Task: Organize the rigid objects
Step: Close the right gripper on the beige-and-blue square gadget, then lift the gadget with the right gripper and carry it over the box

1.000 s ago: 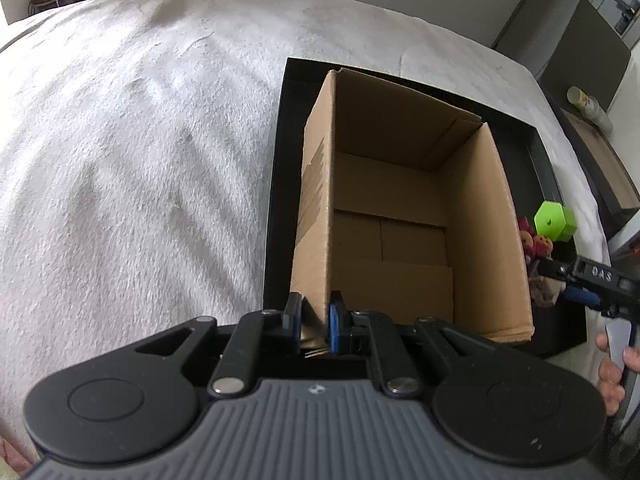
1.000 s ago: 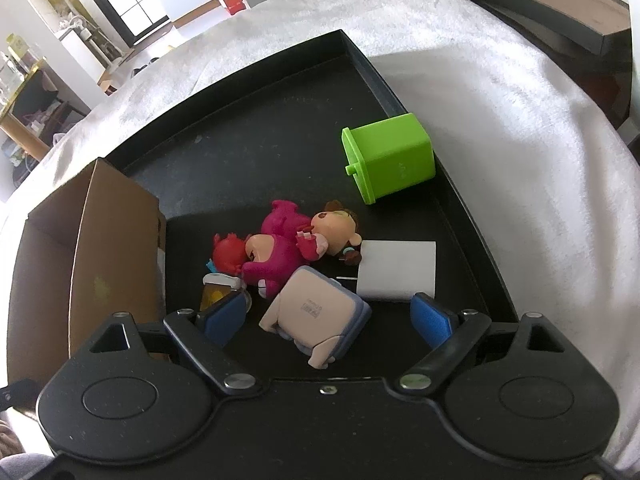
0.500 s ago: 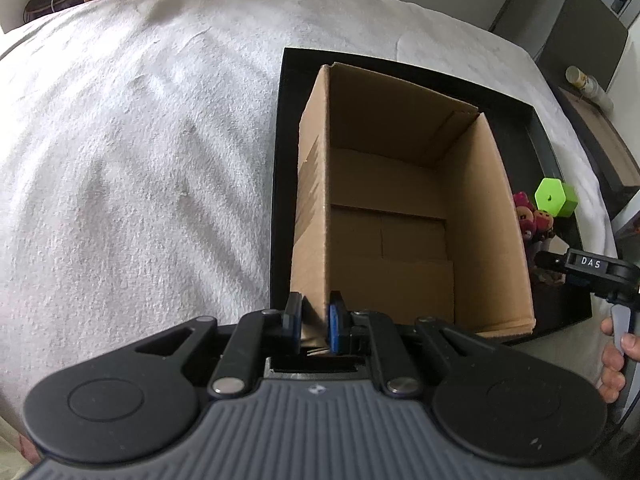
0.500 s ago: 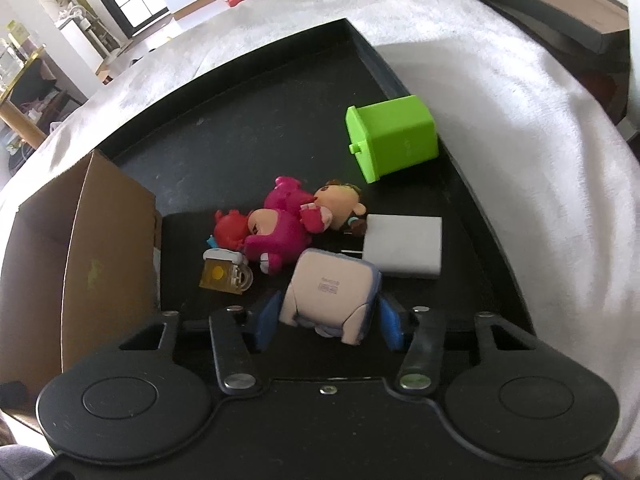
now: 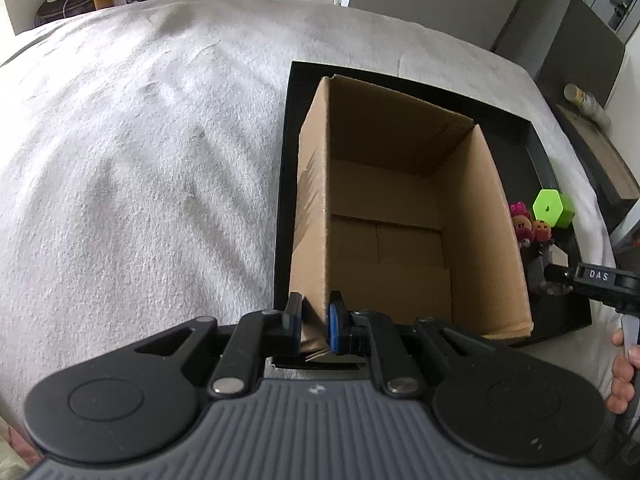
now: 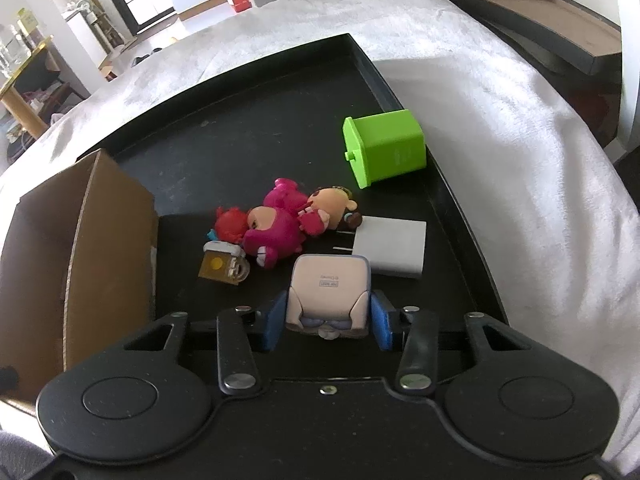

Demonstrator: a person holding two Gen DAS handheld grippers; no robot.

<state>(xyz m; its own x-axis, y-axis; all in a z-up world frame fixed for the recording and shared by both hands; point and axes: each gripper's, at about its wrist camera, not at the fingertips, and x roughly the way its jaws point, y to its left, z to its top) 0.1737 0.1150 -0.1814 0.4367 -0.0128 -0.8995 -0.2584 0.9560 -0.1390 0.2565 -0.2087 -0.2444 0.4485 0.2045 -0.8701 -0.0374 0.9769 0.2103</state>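
From the left wrist view, the left gripper [image 5: 314, 326] has its fingers [image 5: 335, 326] drawn narrow and pinched on the near wall of the open cardboard box [image 5: 404, 216], which stands empty inside the black tray [image 5: 285, 184] on the white cloth-covered table [image 5: 140, 152] — it looks like a steadying hold, keeping the box in place while the other hand works. Off at the right edge the right gripper's dark body shows just beyond the box, down among the toys, with a hand [image 5: 624, 376] behind it. From the right wrist view, the right gripper [image 6: 327, 322] is closing its blue fingers [image 6: 275, 320] on a pale, rounded toy case [image 6: 330, 284] lying on the tray floor; the pads sit against both its sides, so the grasp seems all but made. Just beyond it lie a white block [image 6: 390, 252], a pink plush bear [image 6: 280, 228] tangled with smaller figures, a small gold padlock [image 6: 220, 266] and, farther off, a green bin-shaped toy [image 6: 384, 148] on its side. So the step in hand is picking the first piece — the next move, as I judge it, calls for a clean lift clear of the white block, then a carry left over the box rim and a release inside.
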